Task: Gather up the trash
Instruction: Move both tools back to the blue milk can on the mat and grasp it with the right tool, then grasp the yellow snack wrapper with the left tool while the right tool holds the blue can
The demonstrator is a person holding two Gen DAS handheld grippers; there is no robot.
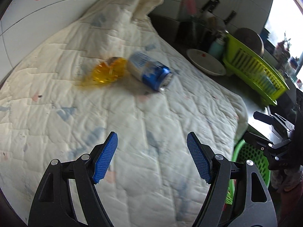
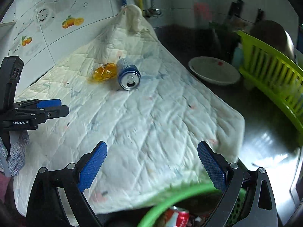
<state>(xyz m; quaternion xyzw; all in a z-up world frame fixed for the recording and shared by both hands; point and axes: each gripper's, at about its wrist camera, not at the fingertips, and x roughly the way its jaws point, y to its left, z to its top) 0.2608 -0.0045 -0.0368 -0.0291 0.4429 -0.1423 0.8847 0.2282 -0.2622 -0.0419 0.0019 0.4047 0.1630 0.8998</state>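
A blue and white drink can [image 1: 149,70] [image 2: 128,73] lies on its side on a white quilted cloth [image 1: 132,132] [image 2: 151,113], its open top facing the right wrist view. A crumpled orange wrapper [image 1: 108,72] [image 2: 105,71] touches its left side. My left gripper [image 1: 151,138] hovers open over the cloth, well short of both, with nothing between its blue pads [image 1: 106,157]. My right gripper [image 2: 152,147] is open and empty too, above the near rim of a green basket [image 2: 180,193] [image 1: 250,157]. A red can [image 2: 176,217] lies in that basket.
A white bowl [image 2: 214,71] [image 1: 206,62] and a lime dish rack [image 2: 274,71] [image 1: 255,66] stand on the dark counter right of the cloth. Knives and bottles [image 1: 212,28] sit behind them. A tiled wall [image 2: 56,28] borders the left. Each gripper shows in the other's view [image 2: 55,106] [image 1: 272,132].
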